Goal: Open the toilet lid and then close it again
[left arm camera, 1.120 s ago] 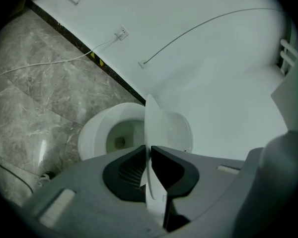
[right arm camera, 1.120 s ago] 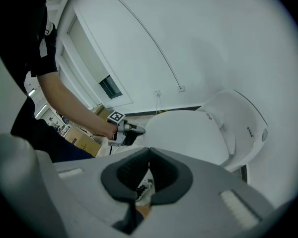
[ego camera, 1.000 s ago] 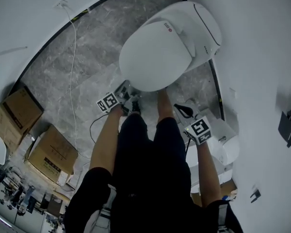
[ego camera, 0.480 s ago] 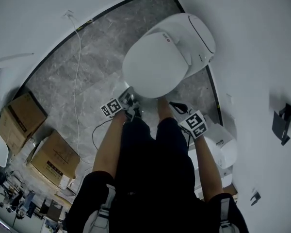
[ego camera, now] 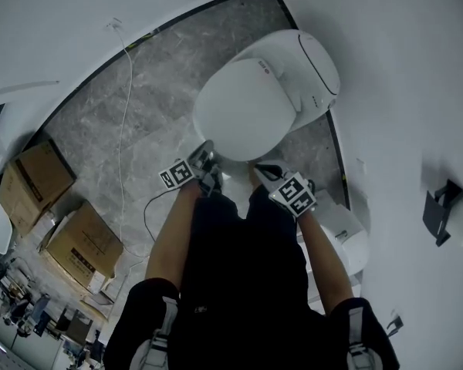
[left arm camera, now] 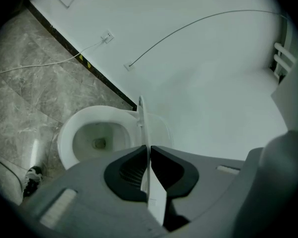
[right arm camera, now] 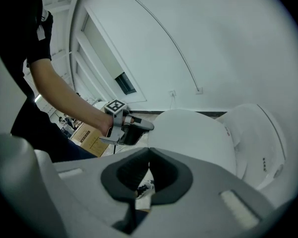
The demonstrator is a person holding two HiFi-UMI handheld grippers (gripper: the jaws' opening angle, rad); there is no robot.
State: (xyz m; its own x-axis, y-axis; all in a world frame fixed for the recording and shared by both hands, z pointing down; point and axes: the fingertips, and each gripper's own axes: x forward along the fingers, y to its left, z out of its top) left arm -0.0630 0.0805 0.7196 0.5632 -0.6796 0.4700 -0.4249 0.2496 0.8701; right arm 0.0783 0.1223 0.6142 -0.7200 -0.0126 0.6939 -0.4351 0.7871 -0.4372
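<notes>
The toilet (ego camera: 318, 56) is white and smooth, and it stands on a grey stone floor (ego camera: 139, 106) by a white wall. Its lid (ego camera: 243, 110) is big, round and plain. The lid is tipped part way up. From the left hand-held gripper's own view it shows as a thin white edge (left arm camera: 141, 128), with the open bowl (left arm camera: 97, 138) to the left of it.

The left hand-held gripper (ego camera: 206, 154) is closed on the front edge of the lid. Its 2 dark jaws (left arm camera: 148, 150) pinch the thin edge between them. The left arm (ego camera: 170, 230) reaches out nearly straight toward the toilet.

The right hand-held gripper (ego camera: 264, 170) is just beside the left one, near the lid's front edge and a bit to its right. Its jaws (right arm camera: 149, 151) are closed together with nothing in them. The lid (right arm camera: 188, 135) sits just past its tips, and the left hand-held gripper (right arm camera: 134, 127) shows ahead of it on the left. The right arm (ego camera: 324, 253) is bent at the elbow.

Each hand-held gripper has a cube (ego camera: 176, 174) with black and white squares on it. A small red mark (ego camera: 268, 71) sits near the back of the lid, but it is too small to read. 2 brown boxes (ego camera: 27, 179) lie far off to the left of the left hand-held gripper. Their print is too small to read.
</notes>
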